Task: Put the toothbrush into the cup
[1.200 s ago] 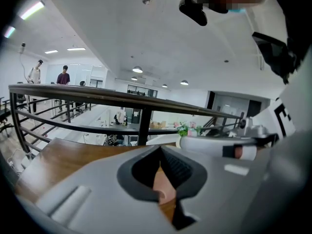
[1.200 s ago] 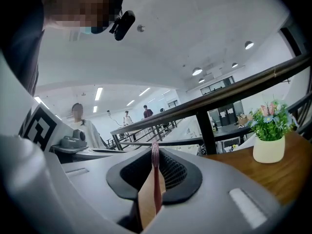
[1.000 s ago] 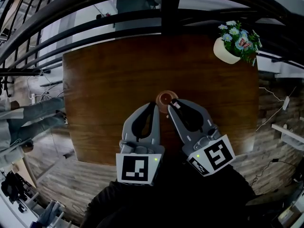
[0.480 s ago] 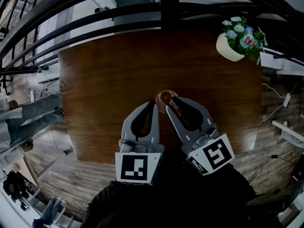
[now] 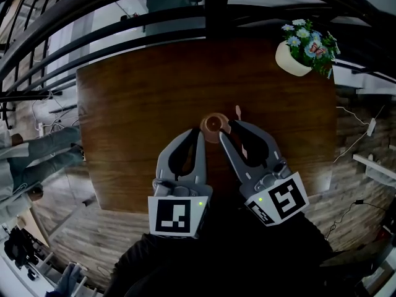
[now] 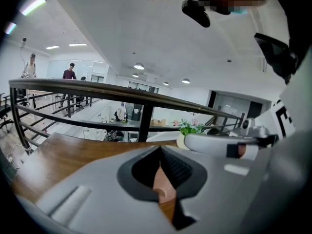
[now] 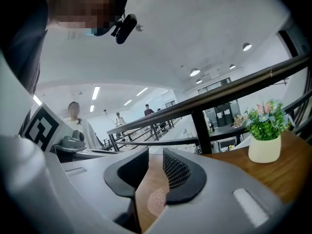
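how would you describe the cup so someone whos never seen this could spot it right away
Start from the dark wooden table beside the black railing. Near its middle stands a small round cup, seen from above. It is reddish brown and open-topped, unlike the cream flower pot at the far right corner, which holds flowers.

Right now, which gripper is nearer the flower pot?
Right. The right gripper, jaws just opening around the toothbrush, sits right of the cup toward the flower pot; the left gripper sits left, farther away.
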Available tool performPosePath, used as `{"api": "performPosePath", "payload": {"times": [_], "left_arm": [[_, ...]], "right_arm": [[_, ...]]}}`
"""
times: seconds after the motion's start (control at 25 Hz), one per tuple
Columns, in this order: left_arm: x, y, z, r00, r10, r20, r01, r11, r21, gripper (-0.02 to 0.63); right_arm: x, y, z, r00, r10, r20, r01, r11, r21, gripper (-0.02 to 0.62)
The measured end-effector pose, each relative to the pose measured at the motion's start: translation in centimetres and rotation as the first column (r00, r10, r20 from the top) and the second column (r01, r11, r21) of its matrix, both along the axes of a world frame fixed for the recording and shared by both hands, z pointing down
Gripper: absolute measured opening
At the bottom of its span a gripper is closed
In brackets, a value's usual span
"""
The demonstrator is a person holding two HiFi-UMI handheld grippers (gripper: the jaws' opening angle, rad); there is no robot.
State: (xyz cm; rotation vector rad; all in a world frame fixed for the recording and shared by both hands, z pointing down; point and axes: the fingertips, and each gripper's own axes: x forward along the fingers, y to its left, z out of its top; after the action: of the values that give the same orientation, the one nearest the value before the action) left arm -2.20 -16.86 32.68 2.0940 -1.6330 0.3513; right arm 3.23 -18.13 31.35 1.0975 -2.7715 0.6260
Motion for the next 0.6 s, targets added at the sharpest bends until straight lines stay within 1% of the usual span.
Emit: {"api": "performPosePath", "payload": {"times": [0.12, 0.32, 0.6], "left_arm": [[0.1, 0.4, -0.9, 1.000, 0.003, -0.002, -0.003, 1.000, 0.026, 0.008], [1.2, 1.1, -2.3, 0.999, 0.040, 0.002, -0.040, 0.997, 0.062, 0.008], [3.1, 1.6, -3.1, 0.996, 0.084, 0.009, -0.085, 0.993, 0.080, 0.009]], "right_arm": [[1.1, 0.1, -1.1, 0.999, 0.034, -0.006, -0.033, 0.999, 0.023, 0.091], [1.7, 1.5, -2.4, 0.999, 0.049, -0.008, -0.049, 0.997, 0.055, 0.091], [3.9, 2.1, -3.0, 0.995, 0.104, -0.008, -0.103, 0.992, 0.073, 0.091]]}}
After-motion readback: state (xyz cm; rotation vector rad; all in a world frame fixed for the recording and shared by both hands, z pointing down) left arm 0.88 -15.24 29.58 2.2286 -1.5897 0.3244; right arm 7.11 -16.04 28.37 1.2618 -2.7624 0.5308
